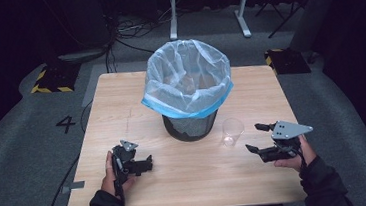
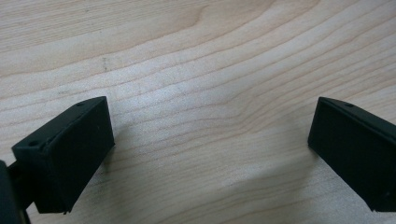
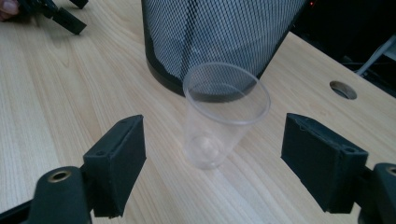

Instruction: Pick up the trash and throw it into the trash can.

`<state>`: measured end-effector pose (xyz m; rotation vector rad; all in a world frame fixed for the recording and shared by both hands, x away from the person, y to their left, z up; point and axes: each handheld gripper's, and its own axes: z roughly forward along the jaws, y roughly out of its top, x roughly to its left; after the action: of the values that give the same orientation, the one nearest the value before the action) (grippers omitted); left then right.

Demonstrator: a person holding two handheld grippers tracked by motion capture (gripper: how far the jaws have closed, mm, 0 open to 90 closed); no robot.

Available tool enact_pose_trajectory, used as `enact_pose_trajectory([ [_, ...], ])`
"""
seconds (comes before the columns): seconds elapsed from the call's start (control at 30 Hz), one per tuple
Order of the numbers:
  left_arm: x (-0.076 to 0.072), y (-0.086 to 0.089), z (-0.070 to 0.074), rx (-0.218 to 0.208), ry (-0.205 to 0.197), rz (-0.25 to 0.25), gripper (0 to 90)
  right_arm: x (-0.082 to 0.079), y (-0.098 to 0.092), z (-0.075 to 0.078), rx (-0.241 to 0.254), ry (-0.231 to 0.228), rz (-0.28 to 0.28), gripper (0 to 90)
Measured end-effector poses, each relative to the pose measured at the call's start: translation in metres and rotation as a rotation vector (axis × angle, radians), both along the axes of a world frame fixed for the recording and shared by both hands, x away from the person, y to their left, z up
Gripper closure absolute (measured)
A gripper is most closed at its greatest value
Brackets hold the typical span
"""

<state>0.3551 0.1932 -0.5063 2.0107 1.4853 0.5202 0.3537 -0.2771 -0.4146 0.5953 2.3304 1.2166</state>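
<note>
Right claw (image 3: 212, 163): apart, facing cup (image 3: 224, 119) beside bin (image 1: 188, 90).
Left claw (image 2: 210, 154): apart, empty.
Risk: thin cup tips if nudged.

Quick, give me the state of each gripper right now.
Left gripper: open, nothing between its jaws, over bare table.
Right gripper: open, aimed at the clear plastic cup, not touching it.

It looked like a lab or test studio: grey carpet with a marked number 4 (image 1: 66, 124), hazard-striped blocks (image 1: 48, 80), trailing cables (image 1: 114, 33) and dark surroundings around the wooden worktop (image 1: 120, 93).
</note>
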Motion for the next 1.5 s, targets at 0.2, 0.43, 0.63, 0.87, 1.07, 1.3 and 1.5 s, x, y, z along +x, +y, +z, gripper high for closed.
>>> enact_pose_trajectory([
  [0.2, 0.000, 0.000, 0.000, 0.000, 0.001, -0.001, 0.3, 0.004, 0.007, 0.005, -0.004, -0.016, 0.013, 21.8],
  [0.43, 0.000, 0.000, 0.000, 0.000, 0.001, -0.001, 0.3, 0.005, 0.025, 0.007, -0.020, -0.034, 0.048, 22.0],
  [0.63, 0.000, 0.000, 0.000, 0.001, 0.002, -0.001, 0.3, 0.009, 0.034, 0.003, -0.047, -0.032, 0.056, 23.4],
  [0.87, 0.000, 0.000, 0.000, 0.001, 0.002, -0.002, 0.3, 0.018, 0.043, -0.012, -0.052, -0.005, 0.034, 27.1],
  [1.07, 0.000, 0.000, 0.000, 0.001, 0.002, -0.002, 0.3, 0.023, 0.047, -0.023, -0.057, 0.008, 0.018, 31.4],
  [1.3, 0.000, 0.000, 0.000, 0.001, 0.003, -0.002, 0.3, 0.026, 0.048, -0.034, -0.122, 0.028, -0.004, 50.1],
  [1.5, 0.000, 0.000, 0.000, 0.001, 0.002, -0.001, 0.3, 0.028, 0.043, -0.041, -0.127, 0.063, 0.021, 85.8],
])
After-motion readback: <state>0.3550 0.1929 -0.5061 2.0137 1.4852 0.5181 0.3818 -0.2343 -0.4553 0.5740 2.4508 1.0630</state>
